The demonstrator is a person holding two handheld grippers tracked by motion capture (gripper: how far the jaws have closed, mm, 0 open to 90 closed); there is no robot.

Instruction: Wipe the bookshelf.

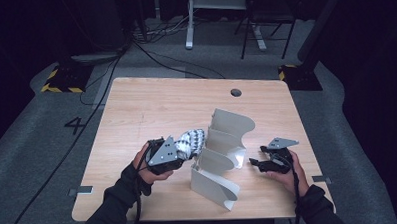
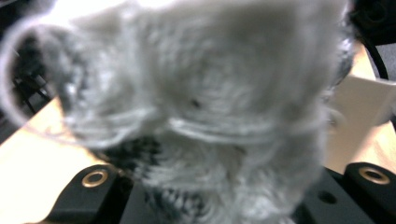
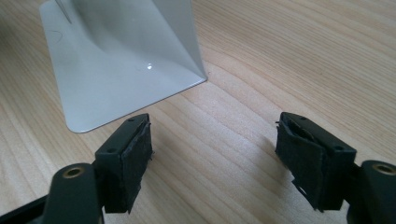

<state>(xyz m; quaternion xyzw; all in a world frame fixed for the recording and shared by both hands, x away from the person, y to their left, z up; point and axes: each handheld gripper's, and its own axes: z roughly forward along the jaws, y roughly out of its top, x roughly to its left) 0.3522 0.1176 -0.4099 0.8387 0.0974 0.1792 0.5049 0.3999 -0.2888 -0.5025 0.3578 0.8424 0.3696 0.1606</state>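
One table point(image 1: 151, 108), light wood-grain top, rectangular with rounded corners, one small round dark hole point(image 1: 236, 92) near its far edge. Grain lines run clear across the top in the right gripper view.

One rack point(image 1: 223, 156) standing on the table between the two hands: pale grey, smooth, slightly glossy sheet material, a row of about four upright dividers with curved, scooped top edges. Its flat corner point(image 3: 126, 70) with a rounded tip lies on the wood just ahead of the right jaws; a pale edge of it point(image 2: 362, 116) also shows behind the cloth in the left gripper view.

One knitted cloth point(image 1: 190, 141), soft, fuzzy yarn, white-grey with a dark pattern, bunched into a lump. It sits in the left gripper point(image 1: 180, 153), lifted off the table, just beside the rack's left side at the near-middle dividers; touching the rack or not, cannot tell. In the left gripper view the knit point(image 2: 201, 107) is blurred and very close, loose yarn loops at its edge.

Two grippers, black, each with a grey three-cornered plate on top. Left one: jaws clamped tight on the knitted cloth. Right gripper point(image 3: 215, 156): jaws spread wide, nothing between them, bare wood under them; black pads point(image 3: 133, 158) rough and frayed at the edges. It sits low at the rack's right side, apart from it.
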